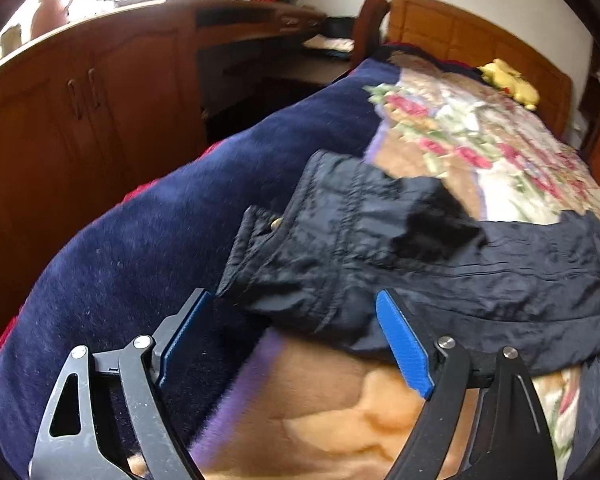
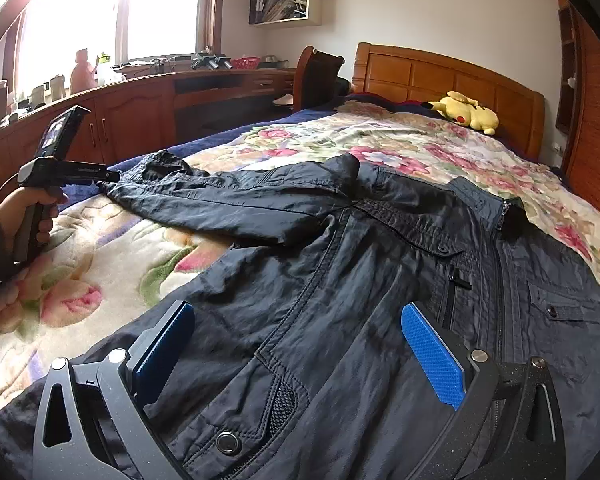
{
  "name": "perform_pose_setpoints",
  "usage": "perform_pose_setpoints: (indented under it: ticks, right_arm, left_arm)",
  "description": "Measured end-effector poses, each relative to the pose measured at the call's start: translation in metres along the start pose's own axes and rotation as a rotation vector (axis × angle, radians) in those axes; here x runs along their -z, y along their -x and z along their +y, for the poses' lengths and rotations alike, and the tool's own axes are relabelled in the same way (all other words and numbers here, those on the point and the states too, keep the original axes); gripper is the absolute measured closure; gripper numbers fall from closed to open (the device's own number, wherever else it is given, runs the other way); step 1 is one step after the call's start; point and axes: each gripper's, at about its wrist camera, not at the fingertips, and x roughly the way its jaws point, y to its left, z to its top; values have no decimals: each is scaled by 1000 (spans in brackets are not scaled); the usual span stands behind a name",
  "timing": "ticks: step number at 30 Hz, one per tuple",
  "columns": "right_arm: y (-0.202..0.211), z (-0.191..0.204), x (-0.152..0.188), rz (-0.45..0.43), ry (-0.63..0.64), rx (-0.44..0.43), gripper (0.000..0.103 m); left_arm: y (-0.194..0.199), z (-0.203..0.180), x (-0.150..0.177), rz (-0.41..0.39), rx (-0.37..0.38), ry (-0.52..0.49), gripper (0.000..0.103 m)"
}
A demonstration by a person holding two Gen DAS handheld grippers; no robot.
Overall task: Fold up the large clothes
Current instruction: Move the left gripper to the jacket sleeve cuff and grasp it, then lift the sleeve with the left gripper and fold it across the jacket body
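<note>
A dark navy jacket (image 2: 340,280) lies front up on the floral blanket (image 2: 340,136), its zip closed and one sleeve (image 2: 228,196) stretched out to the left. In the left wrist view my left gripper (image 1: 294,300) is open at the sleeve's cuff (image 1: 300,240). The cuff's near edge lies between the blue pads (image 1: 404,344), which do not press on it. The right wrist view shows that left gripper (image 2: 114,176) from the side, held by a hand (image 2: 32,208) at the sleeve's end. My right gripper (image 2: 296,310) is open, low over the jacket's lower front by a pocket snap (image 2: 227,442).
A yellow plush toy (image 2: 466,114) lies near the wooden headboard (image 2: 440,76). Wooden cabinets (image 2: 132,116) and a desk with a chair (image 2: 316,76) run along the bed's left side. A navy blanket (image 1: 140,240) hangs over the bed's left edge.
</note>
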Motion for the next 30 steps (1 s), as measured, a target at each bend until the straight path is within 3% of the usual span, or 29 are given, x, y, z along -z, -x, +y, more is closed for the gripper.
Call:
perform_pose_setpoints:
  ticks: [8, 12, 14, 16, 17, 24, 30]
  right_arm:
    - [0, 0, 0, -2, 0, -2, 0]
    - [0, 0, 0, -2, 1, -2, 0]
    - [0, 1, 0, -2, 4, -3, 0]
    - [1, -1, 0, -5, 4, -5, 0]
    - [2, -2, 0, -8, 1, -7, 0]
    - [21, -11, -5, -28, -12, -47, 0]
    - [51, -31, -11, -63, -8, -30, 0]
  left_arm:
    - [-14, -4, 0, 47, -3, -16, 19]
    - [-18, -10, -1, 62, 71, -20, 54]
    - [-17, -14, -3, 63, 87, -34, 65]
    - [-10, -19, -5, 51, 97, -42, 83]
    - [-6, -22, -6, 44, 98, -45, 86]
    - [69, -81, -13, -87, 138, -181, 91]
    - [143, -149, -19, -173, 234, -292, 93]
